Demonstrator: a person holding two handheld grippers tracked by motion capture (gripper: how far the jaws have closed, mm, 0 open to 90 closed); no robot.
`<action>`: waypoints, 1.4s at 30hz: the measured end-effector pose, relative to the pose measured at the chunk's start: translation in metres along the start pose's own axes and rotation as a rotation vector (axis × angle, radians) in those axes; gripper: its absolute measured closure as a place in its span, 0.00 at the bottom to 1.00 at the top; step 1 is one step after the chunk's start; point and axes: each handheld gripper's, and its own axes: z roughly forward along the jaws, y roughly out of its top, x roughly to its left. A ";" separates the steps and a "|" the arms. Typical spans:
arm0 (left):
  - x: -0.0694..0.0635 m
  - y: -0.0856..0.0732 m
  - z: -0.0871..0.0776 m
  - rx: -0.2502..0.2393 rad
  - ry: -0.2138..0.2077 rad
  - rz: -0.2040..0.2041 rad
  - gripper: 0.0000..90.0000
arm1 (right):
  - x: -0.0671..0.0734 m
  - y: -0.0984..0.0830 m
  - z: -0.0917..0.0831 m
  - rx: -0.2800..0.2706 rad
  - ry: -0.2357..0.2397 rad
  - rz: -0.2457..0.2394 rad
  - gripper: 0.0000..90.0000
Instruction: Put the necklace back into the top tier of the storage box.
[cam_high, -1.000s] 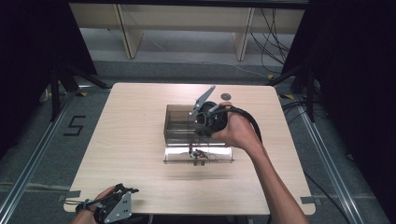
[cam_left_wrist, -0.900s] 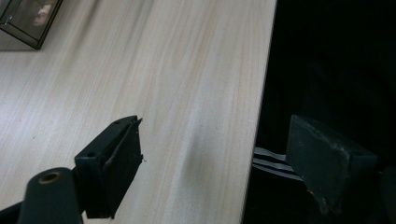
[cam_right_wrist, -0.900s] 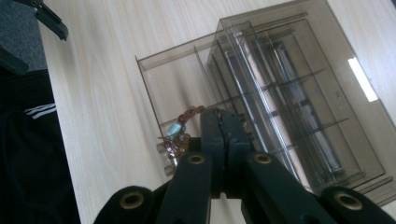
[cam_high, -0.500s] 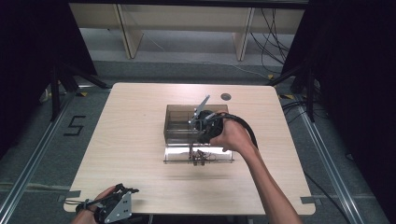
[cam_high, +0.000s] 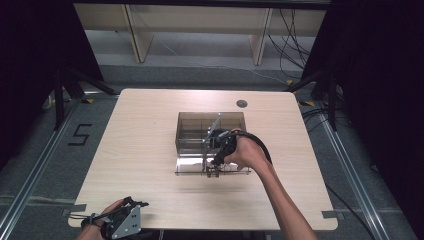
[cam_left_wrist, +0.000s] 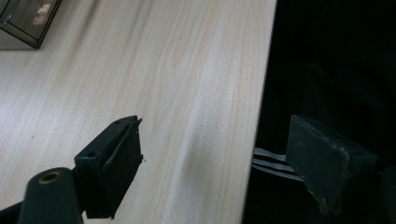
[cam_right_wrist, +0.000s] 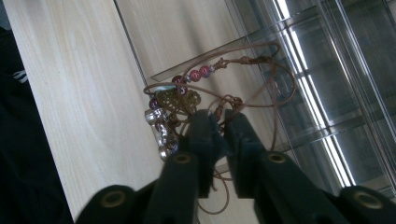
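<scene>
A brown cord necklace (cam_right_wrist: 198, 74) with red beads and metal charms lies bunched on the flat clear lid (cam_high: 190, 167) in front of the clear compartment box (cam_high: 200, 127). My right gripper (cam_high: 214, 169) points down onto it at the lid's front edge. In the right gripper view its jaws (cam_right_wrist: 219, 114) have just been opening and stand a narrow gap apart, with the cord running between them. My left gripper (cam_high: 135, 203) rests at the table's front left edge. It is open (cam_left_wrist: 215, 126) and holds nothing, one jaw over the wood, the other past the edge.
The box's (cam_right_wrist: 327, 70) compartments lie just beyond the necklace. A small dark round disc (cam_high: 242, 103) is set in the table behind the box. Bare wood (cam_left_wrist: 187, 70) stretches between the left gripper and the box. Black cable trails from the right hand.
My right gripper has come down from above the box to the lid's front edge, carrying the necklace with it. The left gripper has stayed in place.
</scene>
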 end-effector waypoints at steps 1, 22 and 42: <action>-0.001 0.000 0.000 0.010 0.033 0.005 0.20 | 0.000 -0.001 -0.002 0.001 -0.003 0.005 0.84; 0.001 0.000 0.001 0.003 -0.019 -0.004 0.20 | 0.005 -0.027 -0.038 -0.168 -0.036 0.061 0.62; -0.001 0.000 0.002 0.015 0.033 -0.001 0.20 | 0.016 -0.053 -0.040 -0.216 -0.040 0.088 0.57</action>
